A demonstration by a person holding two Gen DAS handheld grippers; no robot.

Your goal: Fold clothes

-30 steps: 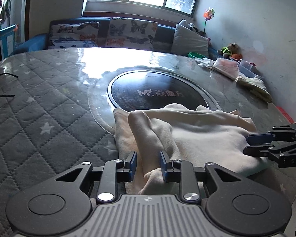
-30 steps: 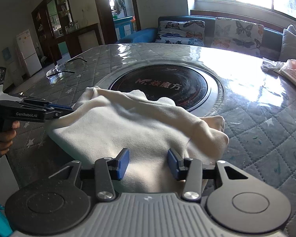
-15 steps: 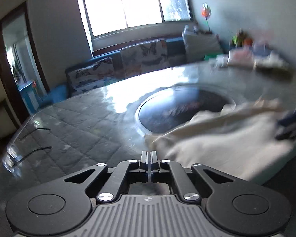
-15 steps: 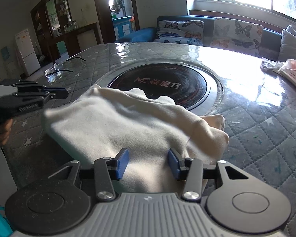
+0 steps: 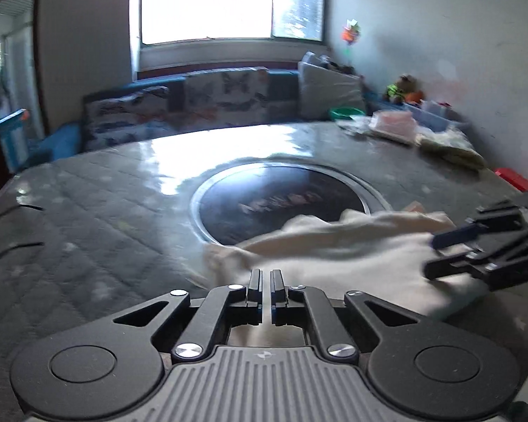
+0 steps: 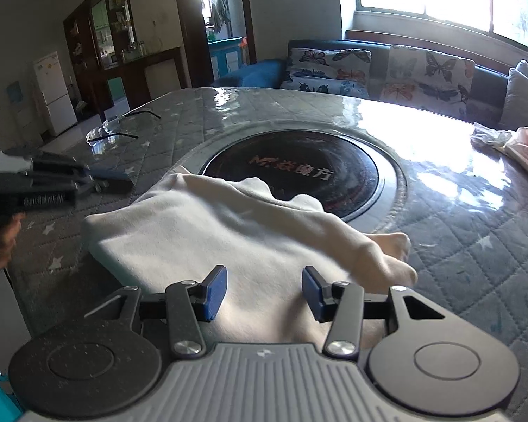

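A cream garment [image 6: 236,232] lies folded on the quilted table, partly over the round black hotplate [image 6: 292,172]. My left gripper [image 5: 266,281] has its jaws almost closed with nothing between them, above the garment's left edge [image 5: 334,256]. It also shows in the right wrist view [image 6: 102,181], raised off the cloth at the left. My right gripper [image 6: 262,290] is open, its blue pads straddling the near part of the garment. It shows in the left wrist view [image 5: 447,249] over the cloth's right end.
Folded clothes [image 5: 394,126] lie at the table's far right edge. Eyeglasses [image 6: 116,132] lie on the table's far left. A sofa with butterfly cushions [image 6: 380,70] stands behind the table. The table edge is close below both grippers.
My left gripper let go of the garment's left edge, shut, and lifted away to the left; it now swings back towards the cloth. The right gripper stayed open in place.
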